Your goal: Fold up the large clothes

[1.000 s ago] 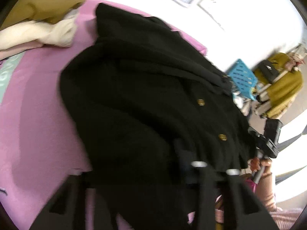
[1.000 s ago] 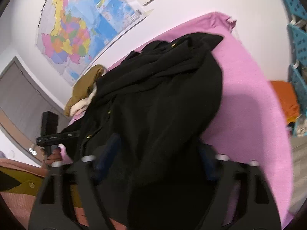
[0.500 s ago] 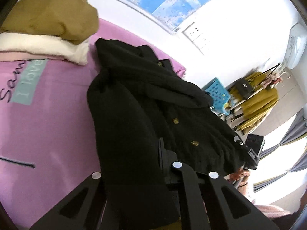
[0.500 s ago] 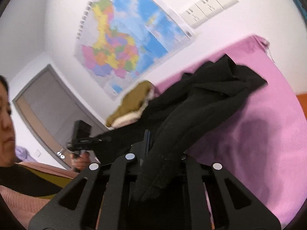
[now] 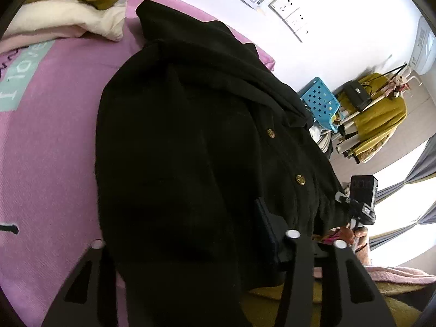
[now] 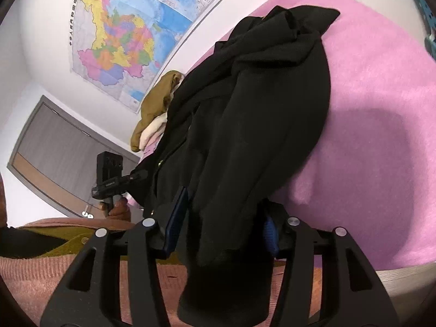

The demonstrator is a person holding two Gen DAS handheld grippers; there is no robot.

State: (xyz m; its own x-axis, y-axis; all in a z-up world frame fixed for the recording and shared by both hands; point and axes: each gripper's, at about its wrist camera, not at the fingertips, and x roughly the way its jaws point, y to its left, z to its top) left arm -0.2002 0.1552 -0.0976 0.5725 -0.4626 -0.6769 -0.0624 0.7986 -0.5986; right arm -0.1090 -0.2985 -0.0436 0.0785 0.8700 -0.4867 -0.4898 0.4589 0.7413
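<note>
Surface: pink bedspread (image 5: 49, 125) filled the frame's left.
Right gripper (image 6: 220, 234): jaws had just been opening, part-open, black coat (image 6: 259, 125) hem slack between pads.
Left gripper (image 5: 190, 248): just been opening, coat hem between; grip unclear.
Progress: coat doubled lengthwise at centre; further folding remained.
Upper left: folded clothes (image 5: 68, 8).

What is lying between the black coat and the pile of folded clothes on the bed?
Only bare pink bedspread lies between the black coat and the folded pile, seen in the left wrist view.

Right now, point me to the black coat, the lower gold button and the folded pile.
black coat (image 5: 177, 150): left wrist view, broad front panel.
lower gold button (image 5: 300, 179): left wrist view, button face.
folded pile (image 5: 68, 17): left wrist view, cream layer.
</note>
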